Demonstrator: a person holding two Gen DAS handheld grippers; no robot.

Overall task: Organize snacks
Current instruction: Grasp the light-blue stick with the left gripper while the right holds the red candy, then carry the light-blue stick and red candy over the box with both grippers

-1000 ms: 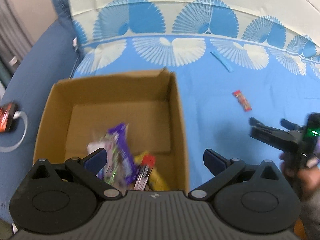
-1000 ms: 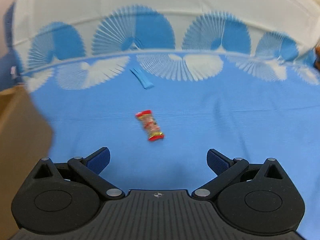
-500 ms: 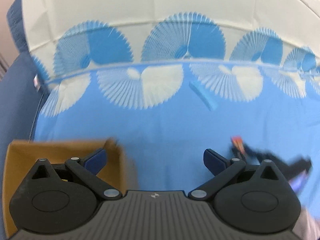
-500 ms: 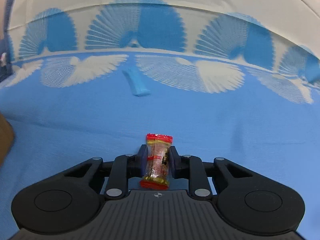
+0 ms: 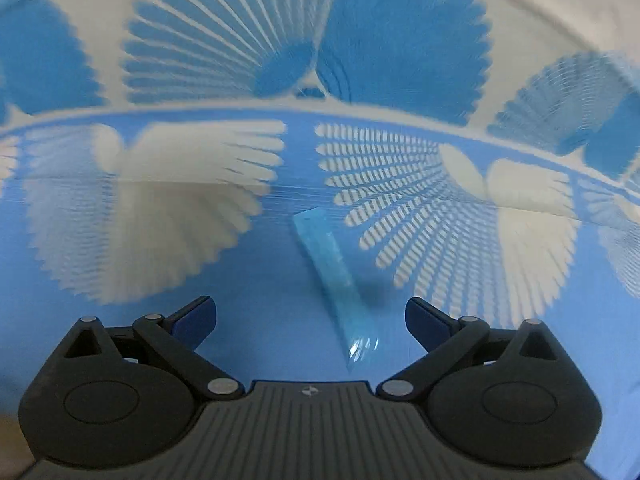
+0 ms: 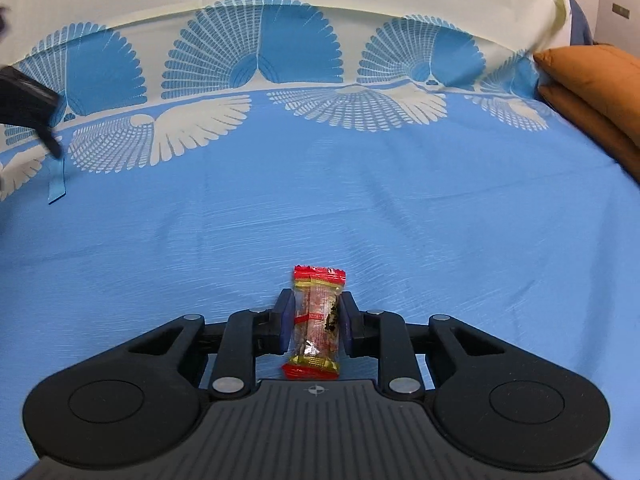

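My left gripper [image 5: 311,318] is open, low over the blue patterned cloth [image 5: 260,280]. A long light-blue snack stick [image 5: 334,280] lies on the cloth, its near end between my open fingers, nearer the right one. My right gripper [image 6: 313,320] is shut on a red-and-clear wrapped candy [image 6: 316,320], held upright above the cloth [image 6: 360,208]. In the right wrist view the blue stick [image 6: 56,184] shows at the far left, under the dark left gripper [image 6: 28,108]. The cardboard box is out of view.
An orange cushion [image 6: 592,92] lies at the right edge of the cloth. The cream border of the cloth with blue fan prints [image 6: 256,52] runs along the far side.
My left gripper moved away from the box and forward to the blue stick, staying open. My right gripper closed on the red candy and lifted it off the cloth.
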